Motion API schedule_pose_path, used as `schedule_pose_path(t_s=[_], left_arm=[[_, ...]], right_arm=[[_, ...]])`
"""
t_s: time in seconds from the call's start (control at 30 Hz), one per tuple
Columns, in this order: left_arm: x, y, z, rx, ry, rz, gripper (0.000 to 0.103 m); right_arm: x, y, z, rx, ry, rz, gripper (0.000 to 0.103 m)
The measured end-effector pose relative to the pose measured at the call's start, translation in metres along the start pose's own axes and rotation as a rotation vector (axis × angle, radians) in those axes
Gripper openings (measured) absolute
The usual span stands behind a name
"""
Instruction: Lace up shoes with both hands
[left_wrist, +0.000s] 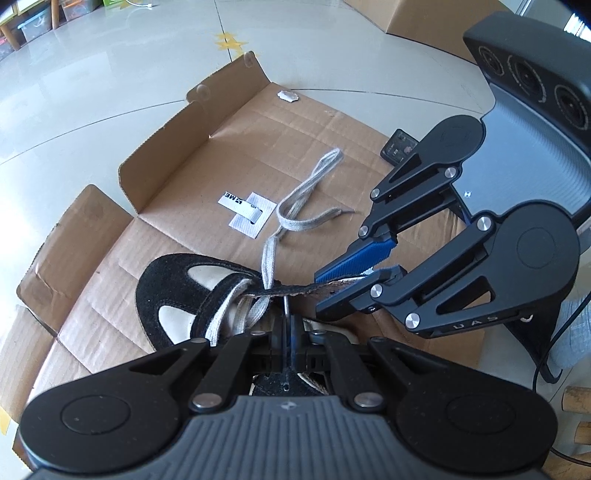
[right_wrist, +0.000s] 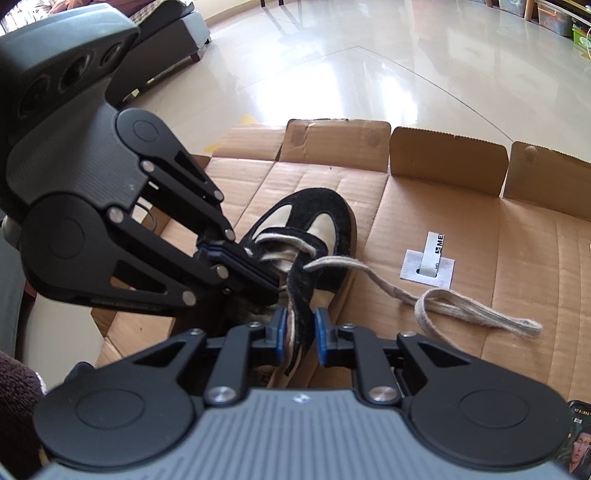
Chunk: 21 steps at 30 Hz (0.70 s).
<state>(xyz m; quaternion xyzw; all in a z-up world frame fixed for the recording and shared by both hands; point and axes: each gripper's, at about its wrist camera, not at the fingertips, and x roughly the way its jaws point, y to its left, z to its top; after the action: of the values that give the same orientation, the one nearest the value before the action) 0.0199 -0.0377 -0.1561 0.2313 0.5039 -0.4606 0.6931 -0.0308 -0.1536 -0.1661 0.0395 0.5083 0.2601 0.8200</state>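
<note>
A black and cream shoe (left_wrist: 162, 288) (right_wrist: 332, 210) lies on flattened cardboard (left_wrist: 332, 129) (right_wrist: 480, 221). Its grey lace (left_wrist: 314, 221) (right_wrist: 480, 314) runs out through the black eyelet flap (left_wrist: 295, 291) (right_wrist: 299, 295) and lies looped on the cardboard. My right gripper (left_wrist: 319, 291) (right_wrist: 300, 332) is shut on that flap, blue pads on either side, holding it up on edge. My left gripper (left_wrist: 290, 332) (right_wrist: 275, 290) is shut over the shoe's tongue, next to the flap. A thin lace tip (left_wrist: 286, 308) sticks out of its fingers toward the flap.
A white label (left_wrist: 251, 218) (right_wrist: 428, 266) is stuck to the cardboard beyond the shoe. A small black device (left_wrist: 399, 146) lies near the right gripper. Raised cardboard tabs (right_wrist: 447, 155) border the far edge. A sofa (right_wrist: 166, 44) and a cardboard box (left_wrist: 424, 14) stand on the tiled floor.
</note>
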Motion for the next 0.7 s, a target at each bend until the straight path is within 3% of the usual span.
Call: schedule_pose_path(t_s=[0.47,0.53,0.7], left_arm=[[0.000,-0.001,0.007,-0.001,-0.046,0.004,0.001],[0.001,-0.002,0.006,0.005,-0.050,0.008,0.001],[0.001,-0.001,0.003,0.001,-0.045,0.013,0.001]], right_arm=[[0.001,-0.002,0.001,0.010,0.005,0.012,0.021],[-0.001,-0.008,0.001,0.049,0.012,0.034,0.028],[-0.008,-0.031,0.005,0.248,0.014,0.161,0.024]])
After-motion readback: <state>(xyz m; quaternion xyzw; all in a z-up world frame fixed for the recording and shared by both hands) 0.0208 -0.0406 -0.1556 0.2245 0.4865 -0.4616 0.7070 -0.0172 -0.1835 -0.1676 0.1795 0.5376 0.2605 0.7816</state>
